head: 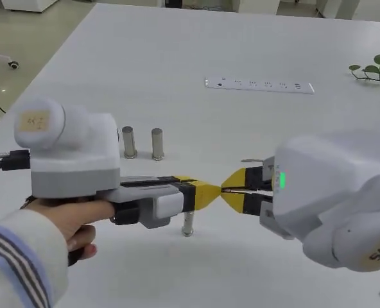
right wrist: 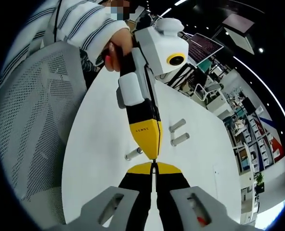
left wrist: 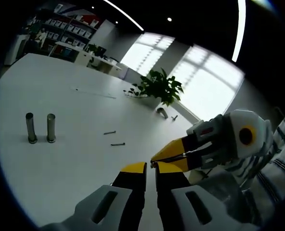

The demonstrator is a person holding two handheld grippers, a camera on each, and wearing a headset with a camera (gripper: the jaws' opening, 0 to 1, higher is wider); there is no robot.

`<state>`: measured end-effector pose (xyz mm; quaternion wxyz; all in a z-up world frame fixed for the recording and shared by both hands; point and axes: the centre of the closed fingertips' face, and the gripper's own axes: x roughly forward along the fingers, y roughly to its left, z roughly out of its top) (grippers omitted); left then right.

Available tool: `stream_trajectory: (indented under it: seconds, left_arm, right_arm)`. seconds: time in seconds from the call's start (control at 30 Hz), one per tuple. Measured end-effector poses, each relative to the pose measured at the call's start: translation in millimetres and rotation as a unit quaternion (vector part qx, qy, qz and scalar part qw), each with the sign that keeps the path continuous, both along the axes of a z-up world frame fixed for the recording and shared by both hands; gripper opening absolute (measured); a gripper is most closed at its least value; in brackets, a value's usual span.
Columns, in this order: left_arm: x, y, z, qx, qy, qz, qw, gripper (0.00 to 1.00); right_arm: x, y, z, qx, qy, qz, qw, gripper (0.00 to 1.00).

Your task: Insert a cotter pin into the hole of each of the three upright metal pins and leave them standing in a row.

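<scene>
1. Two grippers meet tip to tip low over the table (head: 177,58). The left gripper (head: 208,192), held level in a hand (head: 74,221) with a striped sleeve, points right, and the right gripper (head: 232,190) points left at it.
2. The left fingers are drawn close. The left gripper view shows a thin dark slit between them, with nothing seen in it.
3. The right fingers are pinched on a thin cotter pin (right wrist: 153,167), whose end reaches toward the left tips.
4. The first metal pin (head: 188,224) stands upright on the table just under the left gripper, apart from both sets of fingers.
5. A second metal pin (head: 129,142) and a third metal pin (head: 157,144) stand side by side farther back.
6. In the left gripper view, a farther loose cotter pin (left wrist: 110,133) and a nearer loose cotter pin (left wrist: 117,144) lie flat on the table, well apart from the fingers.
</scene>
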<state>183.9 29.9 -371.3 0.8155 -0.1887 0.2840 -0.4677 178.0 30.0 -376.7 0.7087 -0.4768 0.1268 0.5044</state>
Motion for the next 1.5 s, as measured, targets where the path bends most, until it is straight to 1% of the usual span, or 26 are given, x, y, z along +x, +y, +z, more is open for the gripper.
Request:
stream_trajectory:
  seconds: [0.1,0.17,0.3,0.37,0.43,0.5,0.53,0.57,0.63,0.7,0.77,0.87,0.93,1.03,1.13,1.17,1.27,1.3,1.33,1.37,1.43,1.5]
  left_arm:
    - [-1.1,0.5,-0.5,-0.001,0.001,-0.003,1.0000,0.00]
    - [-2.8,0.6,0.5,0.001,-0.009,-0.011,0.9999,0.00]
    - [-2.4,2.2,1.3,0.003,-0.016,-0.010,0.9998,0.00]
    - [-2.4,2.9,1.2,0.002,-0.015,-0.009,0.9999,0.00]
    - [-2.8,3.5,0.7,0.000,-0.008,-0.006,0.9999,0.00]
    - [-3.2,3.7,0.1,0.000,-0.005,-0.006,1.0000,0.00]
    - [-3.7,3.8,-0.3,0.002,-0.006,-0.007,1.0000,0.00]
    - [-4.0,3.7,-0.9,0.005,-0.011,-0.009,0.9999,0.00]
    - [-5.1,3.2,-3.1,0.010,-0.008,-0.009,0.9999,0.00]
    - [-5.0,3.3,-4.1,0.010,-0.006,-0.006,0.9999,0.00]
    - [-6.1,3.7,-5.0,0.012,-0.005,-0.007,0.9999,0.00]
    - [-7.5,4.7,-6.4,0.014,-0.002,-0.009,0.9999,0.00]
    - [-7.7,5.5,-6.5,0.015,-0.001,-0.009,0.9998,0.00]
    - [-8.2,7.3,-6.1,0.014,0.001,-0.009,0.9999,0.00]
    - [-9.1,9.2,-6.7,0.019,-0.004,-0.012,0.9997,0.00]
    - [-9.2,9.7,-6.8,0.020,-0.006,-0.012,0.9997,0.00]
    - [-10.7,9.9,-6.3,0.022,-0.011,-0.018,0.9995,0.00]
    - [-11.5,9.7,-5.7,0.025,-0.018,-0.022,0.9993,0.00]
    - [-12.0,9.6,-5.4,0.026,-0.021,-0.024,0.9992,0.00]
    - [-13.2,9.4,-4.9,0.028,-0.027,-0.029,0.9988,0.00]
    - [-14.9,9.0,-3.5,0.032,-0.041,-0.037,0.9979,0.00]
    - [-16.9,8.2,-0.7,0.037,-0.065,-0.050,0.9960,0.00]
  right_arm:
    - [-1.0,1.7,0.0,0.000,0.000,0.002,1.0000,0.00]
    - [-1.6,3.3,1.0,0.001,0.000,0.004,1.0000,0.00]
    - [-1.7,4.8,1.9,0.002,-0.002,0.005,1.0000,0.00]
    - [-1.8,5.3,1.9,0.001,-0.002,0.006,1.0000,0.00]
    - [-2.3,5.8,1.6,0.000,-0.002,0.007,1.0000,0.00]
    - [-2.9,6.0,0.9,-0.002,-0.002,0.009,1.0000,0.00]
    - [-3.2,6.1,0.5,-0.003,-0.002,0.010,0.9999,0.00]
    - [-3.4,6.1,0.1,-0.003,-0.002,0.010,0.9999,0.00]
    - [-4.1,5.7,-1.8,-0.005,0.004,0.008,0.9999,0.00]
    - [-4.3,6.0,-3.5,-0.006,0.004,0.008,0.9999,0.00]
    - [-4.7,6.3,-4.4,-0.004,0.007,0.006,0.9999,0.00]
    - [-5.7,7.0,-6.3,0.004,0.023,-0.003,0.9997,0.00]
    - [-5.5,8.0,-6.3,0.007,0.025,-0.003,0.9997,0.00]
    - [-4.6,9.5,-3.9,0.020,0.029,-0.011,0.9993,0.00]
    - [-3.2,10.6,-1.6,0.032,0.033,-0.013,0.9989,0.06]
    - [-3.1,10.9,-1.2,0.039,0.039,-0.015,0.9983,0.06]
    - [-4.6,10.5,-2.8,0.050,0.058,-0.022,0.9968,0.07]
    - [-5.4,10.1,-3.8,0.051,0.063,-0.023,0.9964,0.08]
    - [-5.8,9.7,-4.9,0.055,0.069,-0.026,0.9958,0.09]
    - [-7.0,8.9,-6.6,0.060,0.080,-0.029,0.9946,0.09]
    - [-7.7,7.4,-8.5,0.065,0.089,-0.034,0.9933,0.09]
    - [-7.8,5.0,-10.7,0.072,0.098,-0.039,0.9918,0.08]
